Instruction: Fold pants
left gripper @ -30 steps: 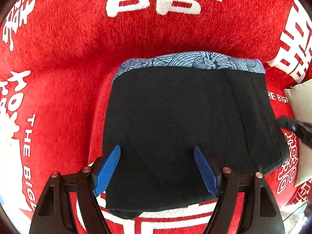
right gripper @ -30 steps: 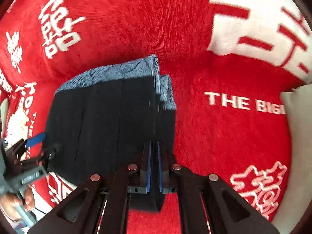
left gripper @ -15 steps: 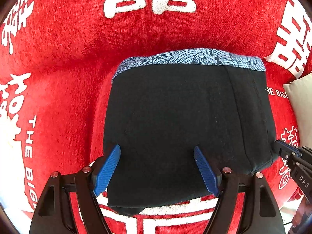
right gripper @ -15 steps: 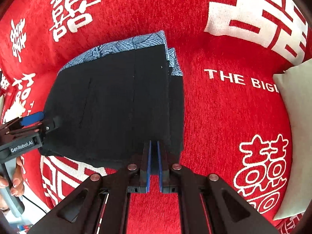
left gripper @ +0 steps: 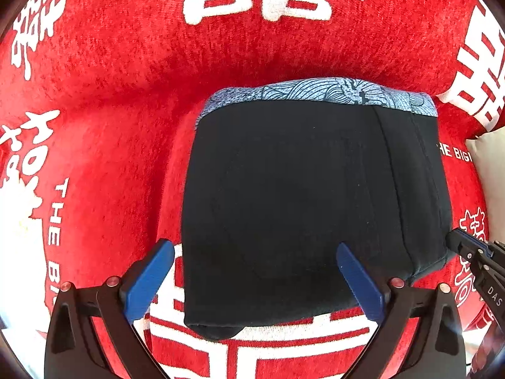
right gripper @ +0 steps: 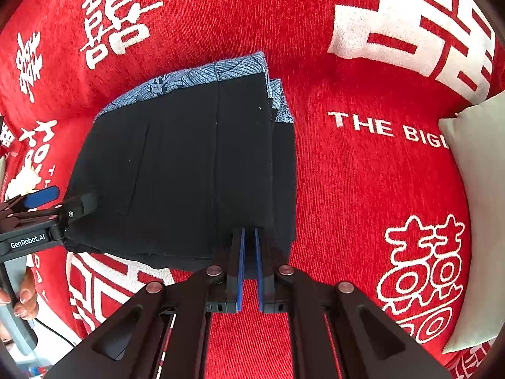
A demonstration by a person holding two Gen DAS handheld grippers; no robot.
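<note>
**Folded pants lying flat, right gripper nearly closed at the near hem**

Left wrist view: The left gripper (left gripper: 252, 271) is standing wide, its blue fingers (left gripper: 148, 276) spread to either side of the near edge of the pants (left gripper: 300, 195) and holding nothing. The pants are lying straight ahead of it as a black folded bundle on the red blanket (left gripper: 110, 110), the patterned blue waistband (left gripper: 315, 93) at the far end. The near left corner is showing a rolled, thicker lip just between the fingers. Off to the right, the tip of the right gripper (left gripper: 467, 249) is sitting at the bundle's near right corner.

Right wrist view: The right gripper (right gripper: 248, 252) is narrowed to a thin slit, its fingers at the pants' (right gripper: 189, 173) near hem. Whether cloth is pinched in that slit is not something I can tell, since dark fabric and dark fingers are merging there. An under layer is peeking out just right of the top layer. The left gripper (right gripper: 53, 203) is reaching in from the left at the far corner, and a pale pillow (right gripper: 476, 205) is lying well off to the right.

Risks: If the right gripper is gripping only the top layer, lifting may peel the stack apart and undo the fold. The plush blanket may drag at the bottom layer and skew the edges. The left gripper, closing over the rolled lip, could bunch it further.
</note>
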